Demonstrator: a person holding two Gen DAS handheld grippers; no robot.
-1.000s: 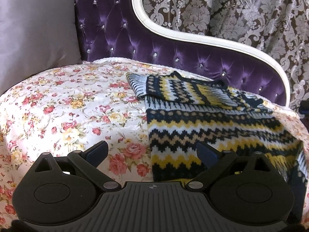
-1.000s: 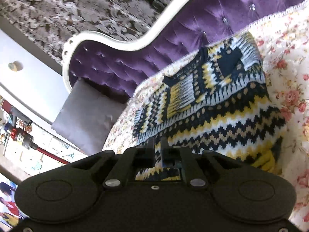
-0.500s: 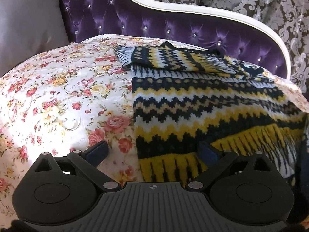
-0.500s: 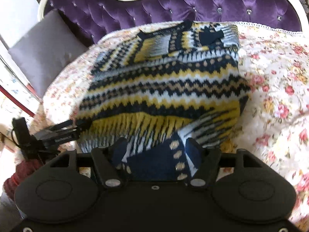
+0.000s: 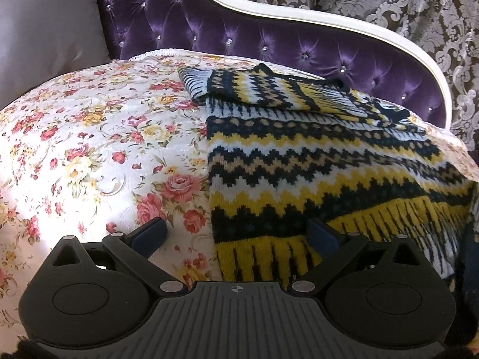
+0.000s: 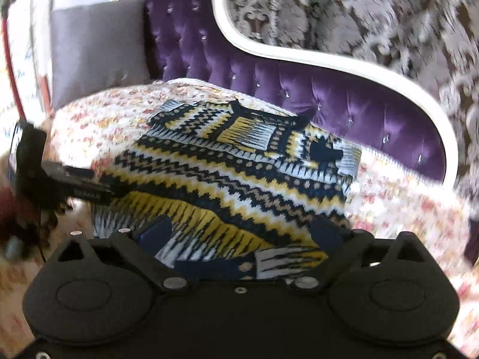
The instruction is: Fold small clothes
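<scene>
A knitted sweater (image 5: 314,161) in navy, yellow, white and tan zigzags lies on the floral cover (image 5: 89,155), sleeves folded across its top. My left gripper (image 5: 236,233) is open at the sweater's lower left hem corner, one finger over the cover, one over the hem. In the right wrist view the sweater (image 6: 239,173) lies ahead and my right gripper (image 6: 245,230) is open over its near hem, nothing between the fingers. The left gripper (image 6: 98,193) shows there at the left edge of the hem.
A purple tufted backrest (image 5: 269,45) with a white frame rises behind the sweater. A grey cushion (image 5: 45,24) leans at the far left. A patterned curtain (image 5: 389,0) hangs behind. The cover's edge drops off at the right (image 5: 461,161).
My right gripper has opened and let go of the hem, swinging to face the sofa square on. My left gripper has moved forward and down to the hem's left corner.
</scene>
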